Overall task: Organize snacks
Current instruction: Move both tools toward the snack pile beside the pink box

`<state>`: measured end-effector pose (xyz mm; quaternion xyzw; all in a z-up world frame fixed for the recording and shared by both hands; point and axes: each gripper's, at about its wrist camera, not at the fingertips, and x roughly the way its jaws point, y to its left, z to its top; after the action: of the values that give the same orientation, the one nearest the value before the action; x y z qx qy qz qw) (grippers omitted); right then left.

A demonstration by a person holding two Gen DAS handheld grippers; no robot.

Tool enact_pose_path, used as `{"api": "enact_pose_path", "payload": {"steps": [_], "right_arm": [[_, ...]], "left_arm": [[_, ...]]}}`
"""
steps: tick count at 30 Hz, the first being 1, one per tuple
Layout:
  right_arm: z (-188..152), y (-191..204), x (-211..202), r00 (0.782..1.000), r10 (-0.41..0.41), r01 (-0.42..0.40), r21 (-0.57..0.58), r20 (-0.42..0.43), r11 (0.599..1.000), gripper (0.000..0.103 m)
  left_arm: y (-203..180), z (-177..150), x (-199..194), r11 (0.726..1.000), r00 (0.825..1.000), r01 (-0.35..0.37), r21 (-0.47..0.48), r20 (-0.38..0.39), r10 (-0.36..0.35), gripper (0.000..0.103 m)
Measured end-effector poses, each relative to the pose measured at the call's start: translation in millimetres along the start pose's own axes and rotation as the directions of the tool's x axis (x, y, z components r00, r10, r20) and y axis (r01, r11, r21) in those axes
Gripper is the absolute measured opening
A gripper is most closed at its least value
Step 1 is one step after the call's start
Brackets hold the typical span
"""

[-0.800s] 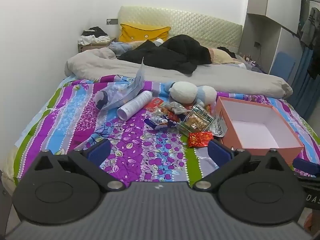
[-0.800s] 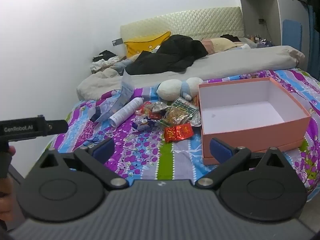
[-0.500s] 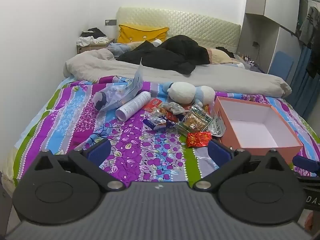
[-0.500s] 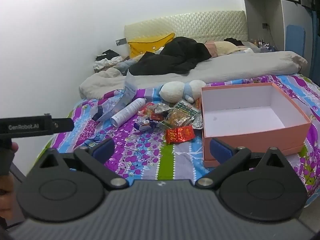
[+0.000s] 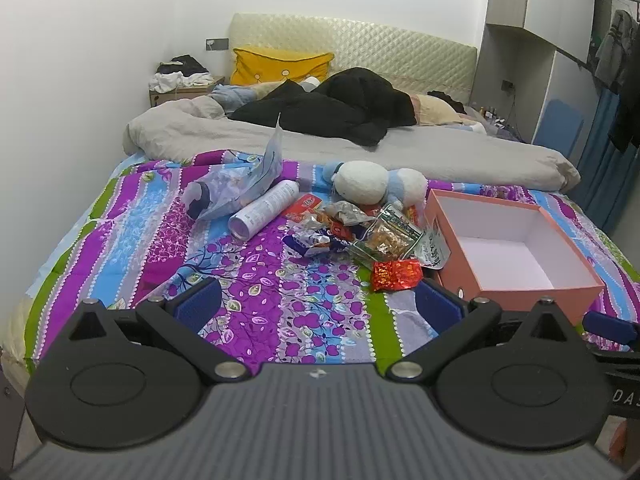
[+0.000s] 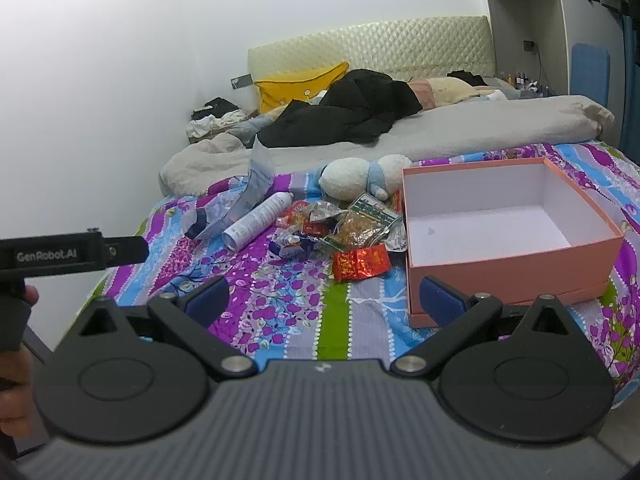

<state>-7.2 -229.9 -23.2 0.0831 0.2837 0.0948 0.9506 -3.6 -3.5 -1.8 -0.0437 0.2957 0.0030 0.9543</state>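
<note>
The right tongs [image 6: 324, 300] hang wide apart and empty over the near edge of the bed [image 6: 280, 320], above its bright flowered cover. Ahead lies a heap of snack packets [image 6: 340, 232], with a red packet [image 6: 361, 264] nearest, just left of an open pink box [image 6: 516, 272] with nothing inside. A white can [image 6: 256, 220] and a soft toy [image 6: 360, 176] lie beside the heap, and the left tongs [image 6: 72, 254] poke in from the left.

Each claw [image 5: 318, 306] [image 6: 326, 300] is built of black arms on round discs, joined by silver screws to a ribbed grey body, with blue pads [image 5: 198, 304]; white "GenRobot.AI" lettering is printed on the left one [image 6: 72, 256].
</note>
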Motion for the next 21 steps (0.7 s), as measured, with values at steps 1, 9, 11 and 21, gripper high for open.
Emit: {"api": "enact_pose_path", "payload": {"steps": [1, 9, 11, 21], "right_arm": [[-0.4, 0.4, 0.1, 1.0, -0.001, 0.001, 0.0, -0.001, 1.0, 0.103], [-0.6, 0.0, -0.6, 1.0, -0.014, 0.014, 0.002, 0.001, 1.0, 0.103], [-2.0, -0.1, -0.1, 1.0, -0.006, 0.006, 0.007, 0.003, 1.0, 0.103], [-2.9, -0.5, -0.4, 1.0, -0.015, 0.015, 0.017, 0.01, 1.0, 0.103]], "left_arm": [[0.8, 0.7, 0.7, 1.0, 1.0, 0.002, 0.0, -0.002, -0.002, 0.103], [-1.1, -2.1, 3.8, 1.0, 1.0, 0.012, 0.005, -0.012, -0.012, 0.103], [-1.8, -2.4, 4.6, 1.0, 1.0, 0.016, 0.008, -0.013, -0.016, 0.103], [-4.3, -2.4, 3.8, 0.999, 0.999, 0.035, 0.022, -0.011, -0.035, 0.103]]}}
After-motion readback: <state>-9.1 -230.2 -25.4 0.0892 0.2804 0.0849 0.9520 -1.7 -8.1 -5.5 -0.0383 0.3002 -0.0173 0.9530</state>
